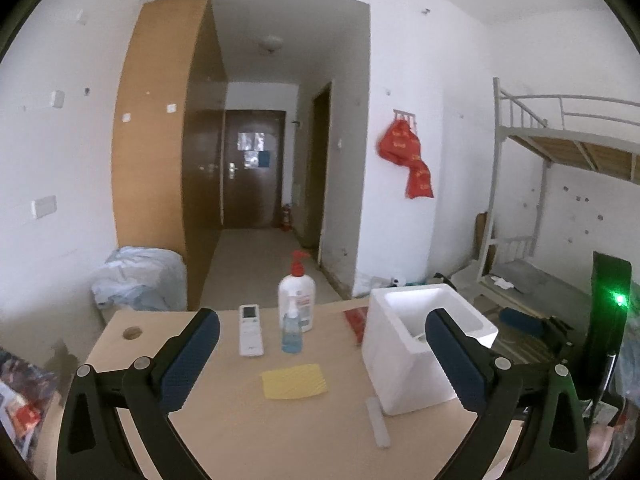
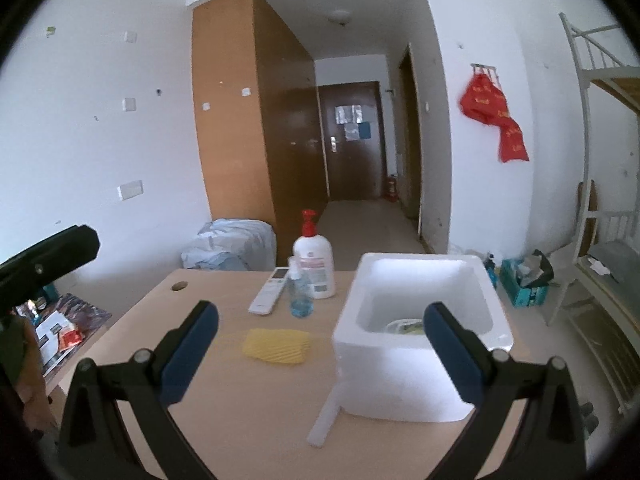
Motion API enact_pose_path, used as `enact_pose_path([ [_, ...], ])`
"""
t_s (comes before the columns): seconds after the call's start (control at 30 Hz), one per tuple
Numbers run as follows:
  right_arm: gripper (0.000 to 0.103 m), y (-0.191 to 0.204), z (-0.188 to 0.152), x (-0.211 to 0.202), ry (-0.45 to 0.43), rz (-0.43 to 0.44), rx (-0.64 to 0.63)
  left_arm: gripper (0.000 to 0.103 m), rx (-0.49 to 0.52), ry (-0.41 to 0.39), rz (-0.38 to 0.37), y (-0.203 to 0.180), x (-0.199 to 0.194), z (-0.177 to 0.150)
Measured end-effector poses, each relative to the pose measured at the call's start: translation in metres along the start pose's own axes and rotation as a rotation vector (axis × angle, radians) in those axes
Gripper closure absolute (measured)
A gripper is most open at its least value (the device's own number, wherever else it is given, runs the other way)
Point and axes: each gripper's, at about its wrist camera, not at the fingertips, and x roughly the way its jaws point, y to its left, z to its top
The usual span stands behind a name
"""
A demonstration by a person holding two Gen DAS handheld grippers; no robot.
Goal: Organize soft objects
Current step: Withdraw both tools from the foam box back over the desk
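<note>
Left wrist view has the left gripper [image 1: 322, 354] spread wide, nothing between the blue pads, just hanging above the near end of a light wooden table [image 1: 224, 432]. Straight ahead between the fingers lies a yellow ribbed cloth [image 1: 294, 381], flat on the tabletop, pretty much mid-table. To its right sits a white foam box [image 1: 404, 364] with the top open, and a thin white foam strip [image 1: 378, 422] lies on the table just beside the box's near left corner. Behind the cloth, toward the far edge, there's a white remote [image 1: 250, 330], a little blue-liquid spray bottle [image 1: 292, 330] and a bigger white pump bottle with a red top [image 1: 298, 292] right behind it. Something flat and red [image 1: 356, 318] pokes out at the far left side of the box.

Right wrist view, same deal: the right gripper [image 2: 320, 354] is also fully spread and holding nothing. From here the cloth [image 2: 278, 345] is left of the box [image 2: 400, 380], near but not touching as far as I can tell. You can peek into the box and there's something pale at the bottom, half hidden by the right finger [image 2: 452, 352], can't tell what it is. The strip [image 2: 326, 420] leans out from the box's near left corner. The other gripper's black body [image 2: 48, 256] sticks in at the left edge.

Background is a dorm-ish room: brown door [image 2: 352, 140] down the hallway, red bags [image 2: 494, 110] hanging on the wall, bunk frame [image 1: 560, 140] far right.
</note>
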Motion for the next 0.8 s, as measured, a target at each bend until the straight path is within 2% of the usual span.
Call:
enact_pose_path([
  [0.33,0.0,0.031,-0.014,-0.012,0.004,0.068,-0.036,0.0,-0.051,-0.006,0.09,0.033,-0.037,-0.025],
  [0.57,0.0,0.05,-0.029,-0.015,0.018,0.099,-0.067,0.0,-0.078,0.04,0.109,0.062,-0.036,-0.053],
  [0.73,0.0,0.057,-0.042,-0.011,0.038,0.107,-0.073,0.0,-0.099,0.006,0.103,0.077,-0.036,-0.079],
  [0.8,0.0,0.06,-0.049,-0.01,0.042,0.113,-0.078,0.0,-0.089,-0.012,0.137,0.082,-0.032,-0.094],
])
